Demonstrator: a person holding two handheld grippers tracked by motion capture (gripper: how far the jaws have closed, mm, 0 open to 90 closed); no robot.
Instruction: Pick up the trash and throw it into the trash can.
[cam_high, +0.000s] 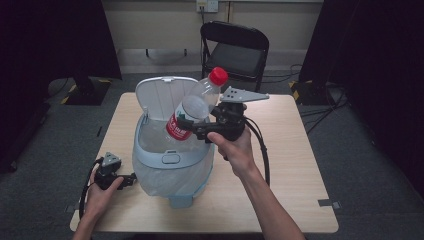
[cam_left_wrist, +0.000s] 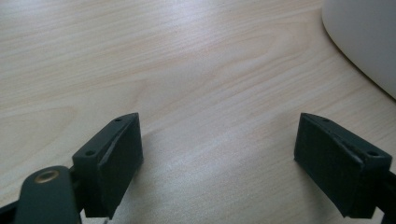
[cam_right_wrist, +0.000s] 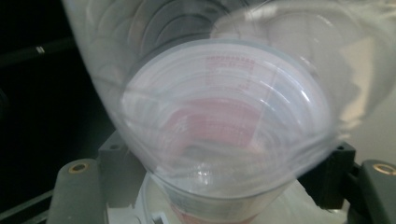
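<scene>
A clear plastic bottle (cam_high: 192, 107) with a red cap and a red label hangs tilted over the open pale blue bin (cam_high: 170, 159), cap end up and to the right. My right gripper (cam_high: 189, 125) is shut on the bottle around its label. In the right gripper view the blurred bottle (cam_right_wrist: 229, 121) sits between the two jaws, touching both. The bin is lined with a clear bag and its lid (cam_high: 160, 95) stands up at the back. My left gripper (cam_high: 130, 178) rests on the table left of the bin, open (cam_left_wrist: 219, 158) with bare wood between its fingers.
The wooden table (cam_high: 300, 165) has free room to the right of the bin and in front of it. The bin's pale wall (cam_left_wrist: 364, 42) curves in at the upper right of the left gripper view. A black folding chair (cam_high: 235, 50) stands behind the table.
</scene>
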